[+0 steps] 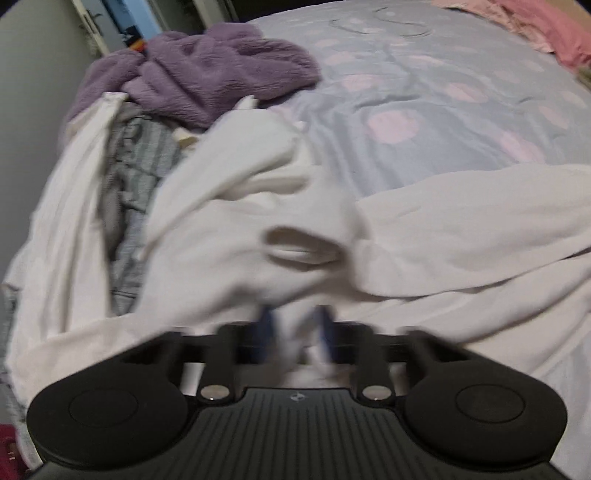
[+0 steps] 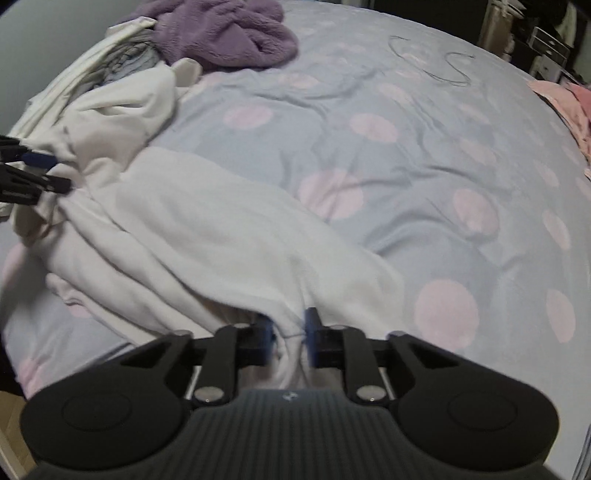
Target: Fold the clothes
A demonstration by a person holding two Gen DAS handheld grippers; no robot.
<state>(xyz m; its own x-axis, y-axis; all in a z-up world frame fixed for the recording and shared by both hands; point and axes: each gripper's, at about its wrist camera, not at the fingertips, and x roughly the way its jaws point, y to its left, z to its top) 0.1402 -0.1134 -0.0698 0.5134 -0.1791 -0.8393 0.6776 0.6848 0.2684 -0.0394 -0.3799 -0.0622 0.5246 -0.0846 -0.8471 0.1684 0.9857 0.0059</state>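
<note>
1. At the far left corner of the bed [image 2: 406,155], a fluffy purple garment [image 2: 229,33] lies heaped on a grey checked garment [image 1: 136,177] and other white cloth.
2. The left gripper [image 2: 62,171] comes in from the left edge of the right wrist view. Its blue-padded fingers [image 2: 38,159] are drawn close together with a bunched fold of the white garment [image 2: 207,229] pinched between them. In its own blurred view the left gripper [image 1: 295,325] has white fabric rising from between the pads.
3. The white garment runs from that pinch across the near left part of the bed, creased and partly lifted, to the near edge.
4. The right gripper [image 2: 290,332] is narrowed on another gathered fold of the same garment at the near edge, cloth held between its blue pads.
5. Beyond lies the bedcover, pale blue with pink dots.
6. A thin wire hanger [image 2: 436,59] lies toward the far edge.
7. Pink clothing [image 2: 569,103] sits at the far right edge.
</note>
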